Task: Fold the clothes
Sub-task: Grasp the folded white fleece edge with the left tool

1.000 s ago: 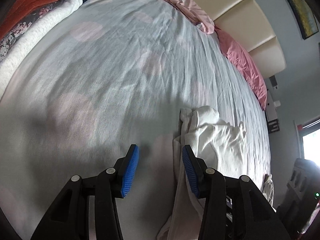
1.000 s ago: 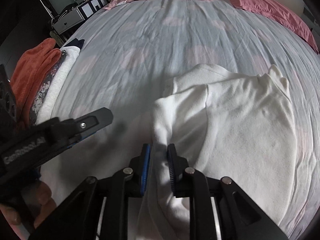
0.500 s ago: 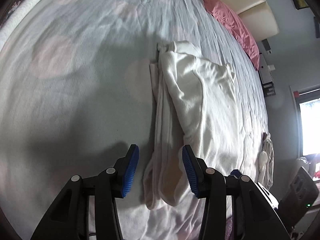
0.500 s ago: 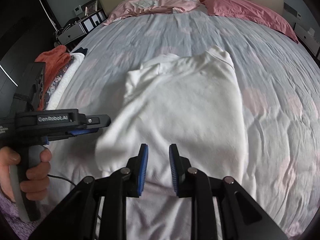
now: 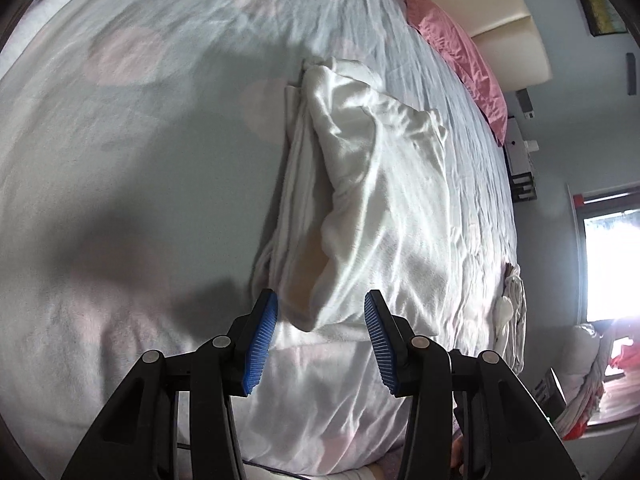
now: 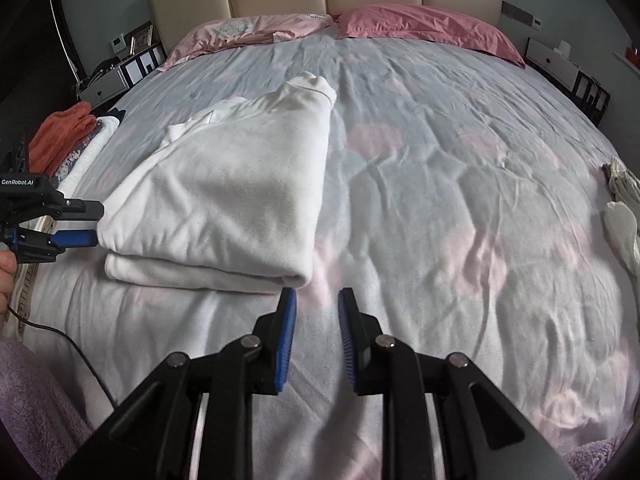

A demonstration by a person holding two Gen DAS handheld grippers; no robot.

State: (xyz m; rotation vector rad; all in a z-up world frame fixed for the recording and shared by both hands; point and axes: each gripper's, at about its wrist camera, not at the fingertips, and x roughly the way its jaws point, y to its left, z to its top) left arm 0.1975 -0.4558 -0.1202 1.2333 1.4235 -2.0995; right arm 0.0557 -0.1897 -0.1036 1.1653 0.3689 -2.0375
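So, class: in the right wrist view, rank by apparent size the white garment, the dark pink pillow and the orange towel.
1. White garment, though nearest the camera
2. Dark pink pillow
3. Orange towel, partly hidden

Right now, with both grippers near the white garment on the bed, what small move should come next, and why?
Probably bring the right gripper to the white garment's near right corner and the left gripper to its near left corner. It lies only lengthwise-folded, long towards the pillows; both grippers are open, holding nothing.

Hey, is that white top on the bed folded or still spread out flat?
Folded. The white top lies doubled over in stacked layers along its near edge, forming a narrow shape on the bed.
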